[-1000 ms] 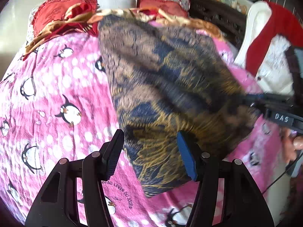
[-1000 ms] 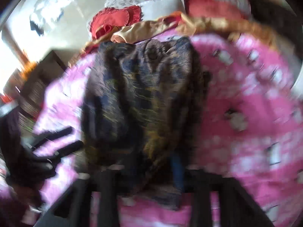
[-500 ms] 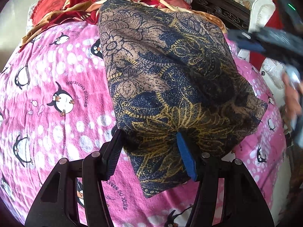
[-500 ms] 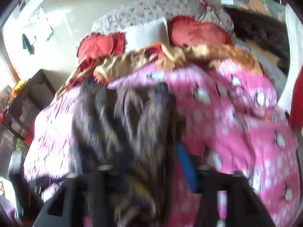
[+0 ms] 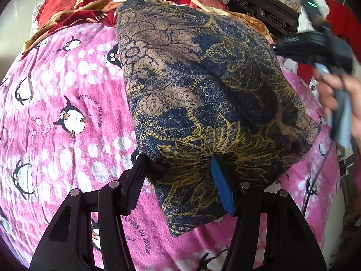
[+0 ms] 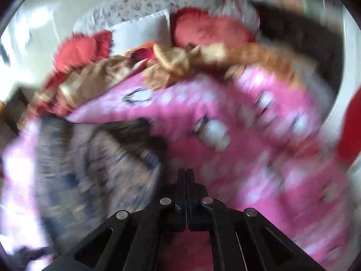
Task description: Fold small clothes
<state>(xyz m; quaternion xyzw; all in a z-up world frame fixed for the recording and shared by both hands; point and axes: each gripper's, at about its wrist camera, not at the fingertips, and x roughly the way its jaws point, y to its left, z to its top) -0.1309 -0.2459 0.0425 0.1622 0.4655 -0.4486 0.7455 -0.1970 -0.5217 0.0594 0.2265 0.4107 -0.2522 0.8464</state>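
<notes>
your left gripper (image 5: 178, 180) straddles the near edge of the patterned garment (image 5: 198, 94), jaws apart, pads not pinching, likely just pinning it. right gripper (image 6: 186, 176) is clamped empty, off beside the cloth. garment lies on the pink penguin blanket (image 5: 56, 103), folded into a rough rectangle, navy-gold floral, one flap doubled over.

Your garment (image 5: 203, 94) is navy and brown with gold floral linework. The blanket (image 5: 67, 94) under it is pink, dotted white, printed with black-and-white penguins. Red frilled cushions (image 5: 74, 2) line the bed's far edge.
</notes>
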